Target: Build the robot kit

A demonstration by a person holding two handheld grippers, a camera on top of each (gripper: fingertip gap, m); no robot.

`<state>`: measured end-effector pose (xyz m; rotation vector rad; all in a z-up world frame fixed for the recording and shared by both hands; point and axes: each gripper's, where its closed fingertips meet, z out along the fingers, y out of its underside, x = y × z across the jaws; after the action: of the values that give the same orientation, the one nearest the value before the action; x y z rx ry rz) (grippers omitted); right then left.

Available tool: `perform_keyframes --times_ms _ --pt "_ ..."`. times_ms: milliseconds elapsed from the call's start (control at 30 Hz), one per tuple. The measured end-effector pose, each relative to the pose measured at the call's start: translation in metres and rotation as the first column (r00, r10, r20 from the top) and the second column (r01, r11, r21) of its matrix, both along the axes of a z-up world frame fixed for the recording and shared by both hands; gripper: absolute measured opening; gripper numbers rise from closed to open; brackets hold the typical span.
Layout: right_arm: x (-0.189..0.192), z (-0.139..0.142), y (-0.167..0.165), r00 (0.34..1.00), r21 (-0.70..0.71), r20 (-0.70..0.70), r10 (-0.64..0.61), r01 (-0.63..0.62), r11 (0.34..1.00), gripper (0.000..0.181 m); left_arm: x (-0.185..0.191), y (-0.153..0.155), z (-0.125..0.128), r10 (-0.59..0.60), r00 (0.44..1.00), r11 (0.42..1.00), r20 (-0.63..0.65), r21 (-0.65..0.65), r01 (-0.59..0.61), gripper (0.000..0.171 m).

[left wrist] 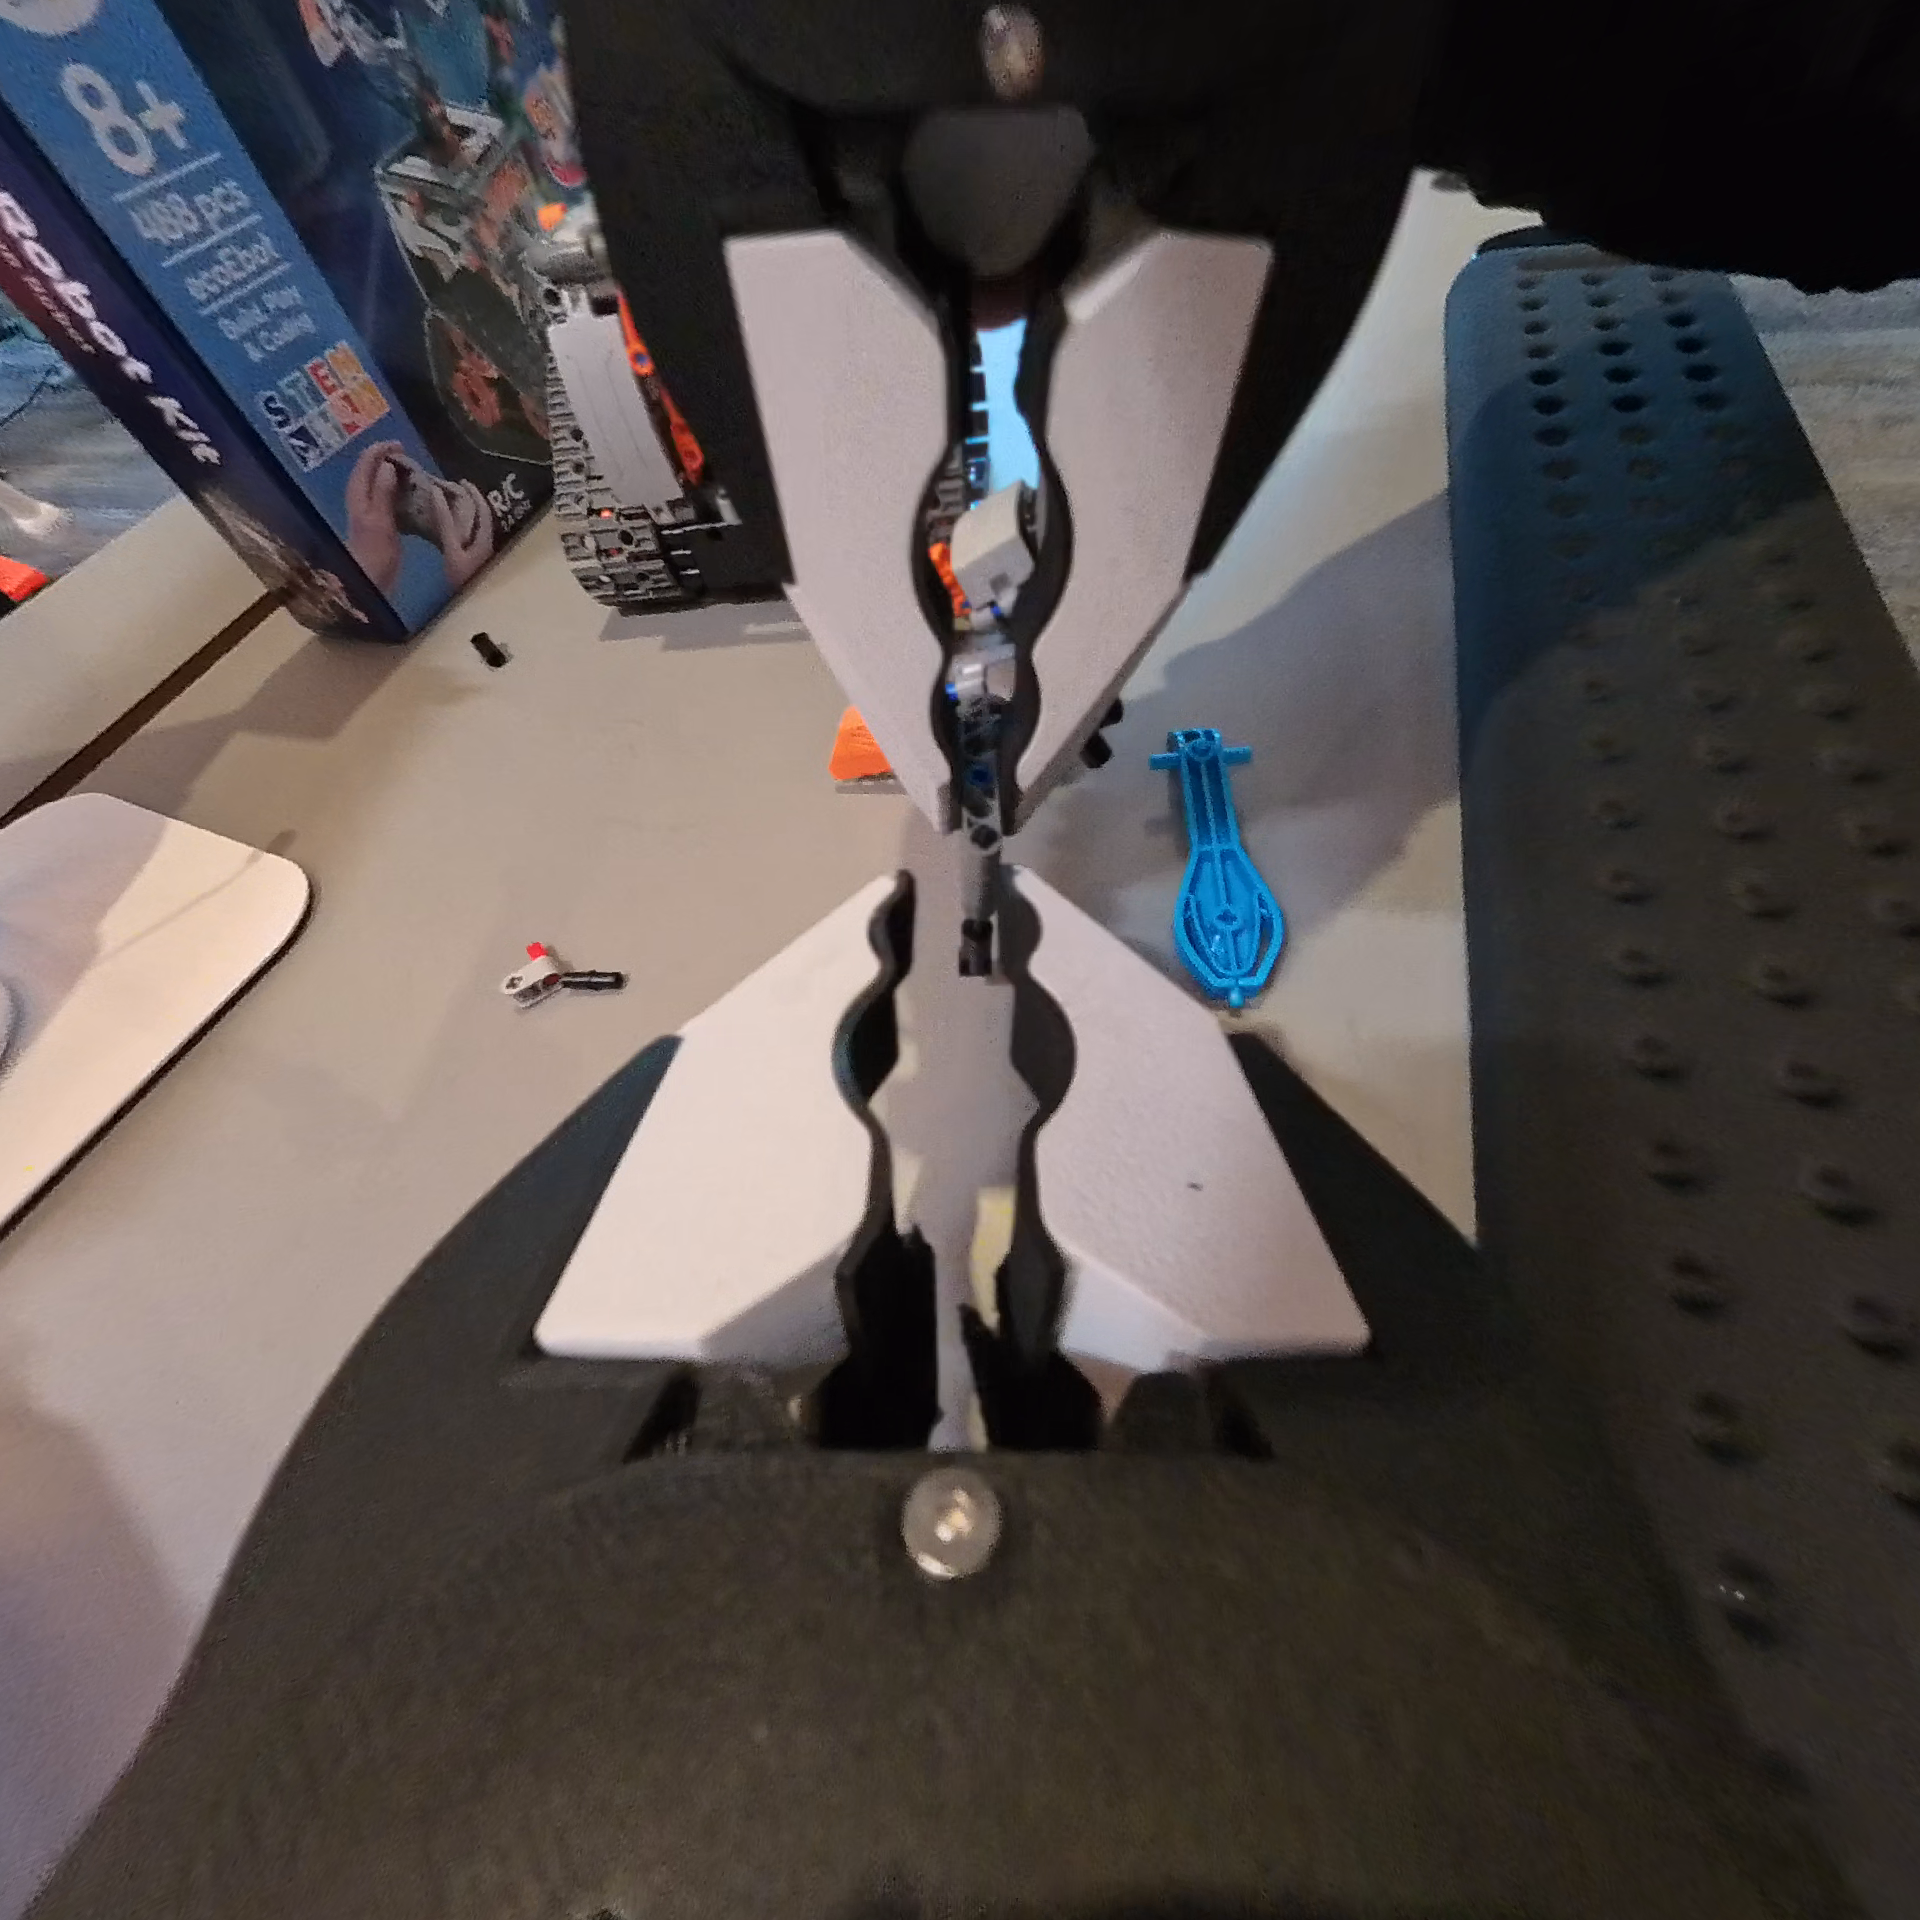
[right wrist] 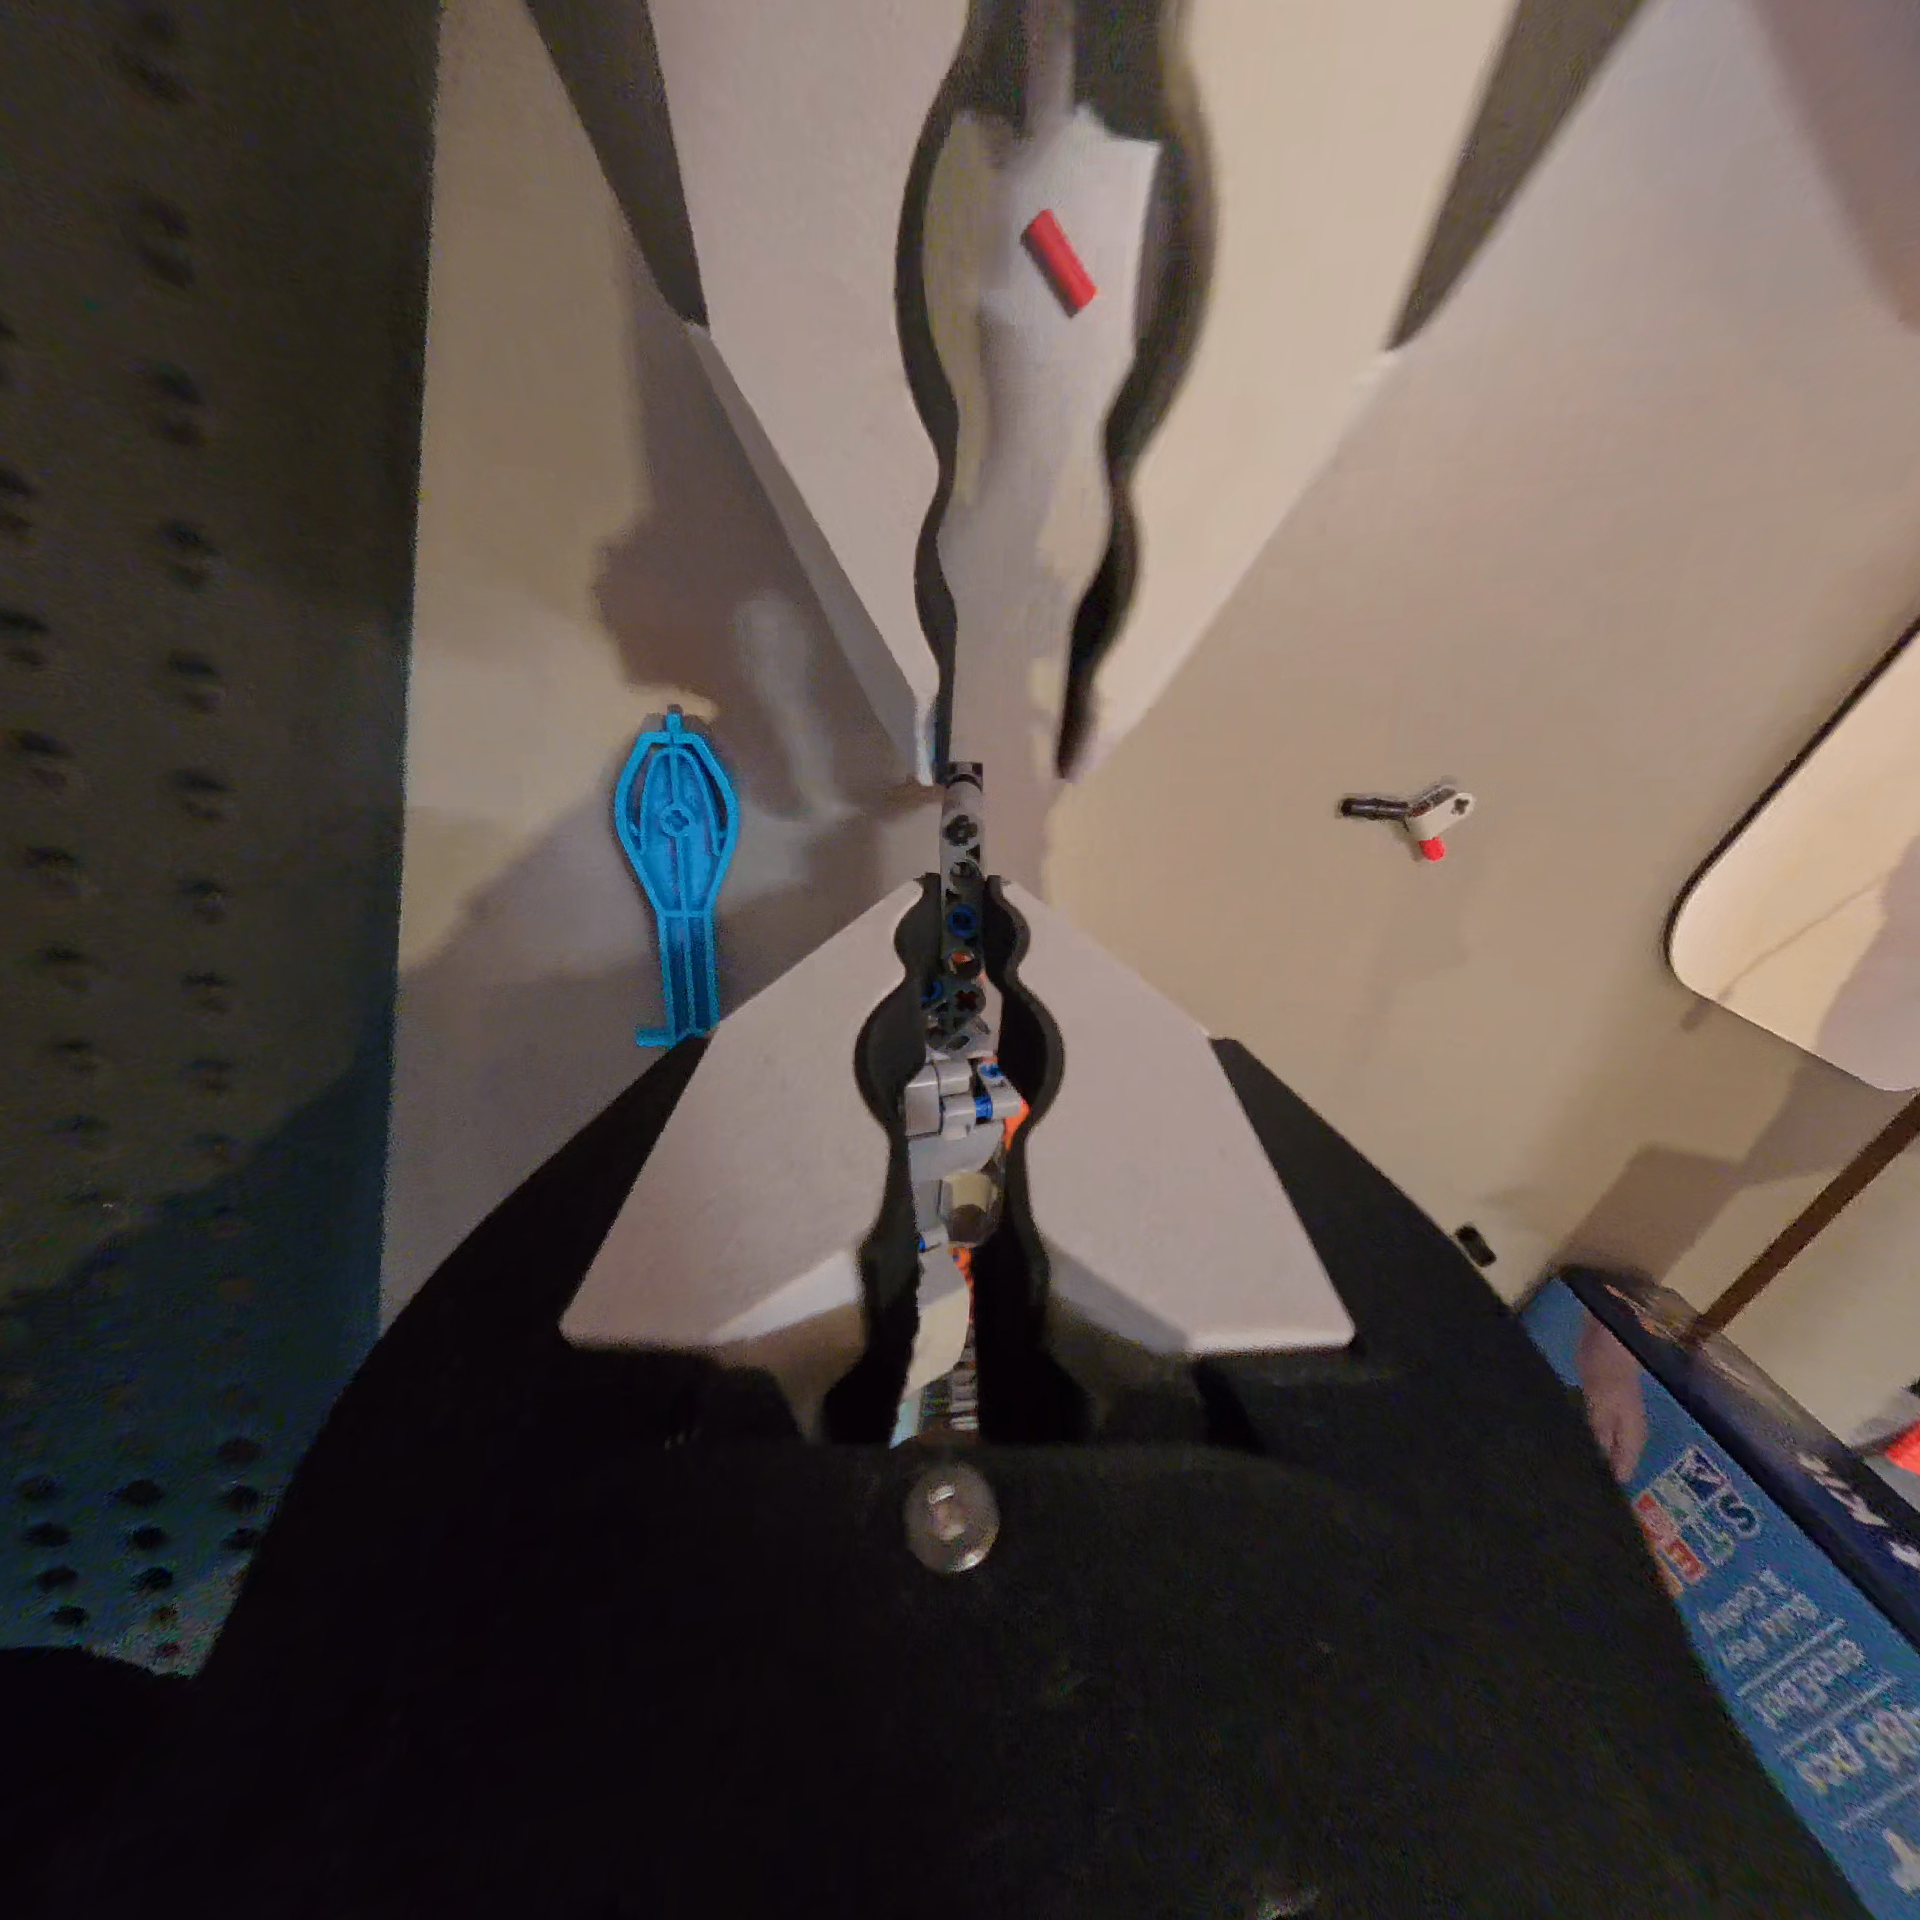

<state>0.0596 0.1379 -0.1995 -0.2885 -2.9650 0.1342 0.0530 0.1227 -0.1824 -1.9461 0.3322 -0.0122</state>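
Observation:
My right gripper (right wrist: pixel 961 888) is shut on a slim grey beam assembly (right wrist: pixel 961 831) with blue and orange bits, which sticks out past its fingertips. In the left wrist view the right gripper (left wrist: pixel 977 821) faces me, and the beam (left wrist: pixel 982 862) ends in a black pin (left wrist: pixel 975 945). My left gripper (left wrist: pixel 961 883) is open. The pin stands between its fingers, close to the right finger (left wrist: pixel 1039 914), with a clear gap on the left side. The left gripper (right wrist: pixel 1003 758) also shows in the right wrist view, tip to tip with the beam's end.
On the pale table (left wrist: pixel 416 831) lie a blue spoon-shaped tool (left wrist: pixel 1226 904), a small white connector with a black pin (left wrist: pixel 540 977), an orange piece (left wrist: pixel 857 748) and a red tube (right wrist: pixel 1058 260). A blue box (left wrist: pixel 239 343) and a tracked model (left wrist: pixel 623 478) stand behind. A dark perforated object (left wrist: pixel 1683 727) borders the right.

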Motion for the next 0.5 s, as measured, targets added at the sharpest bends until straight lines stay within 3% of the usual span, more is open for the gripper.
perform_keyframes --times_ms 67,233,500 --pt "0.004 -0.001 -0.003 1.000 0.020 0.019 0.017 -0.017 1.000 0.004 0.000 0.001 0.002 0.004 1.000 1.000 0.012 0.004 -0.004 0.020" --pt "0.003 -0.004 -0.005 0.998 0.081 0.057 0.017 -0.021 0.996 0.004 0.010 0.003 -0.009 -0.044 0.999 0.998 0.010 -0.039 0.044 0.006" --pt "-0.002 -0.010 -0.007 0.996 0.069 0.080 0.025 -0.030 0.997 0.004 0.006 0.002 -0.015 -0.030 0.998 0.998 0.046 -0.048 0.033 0.005"
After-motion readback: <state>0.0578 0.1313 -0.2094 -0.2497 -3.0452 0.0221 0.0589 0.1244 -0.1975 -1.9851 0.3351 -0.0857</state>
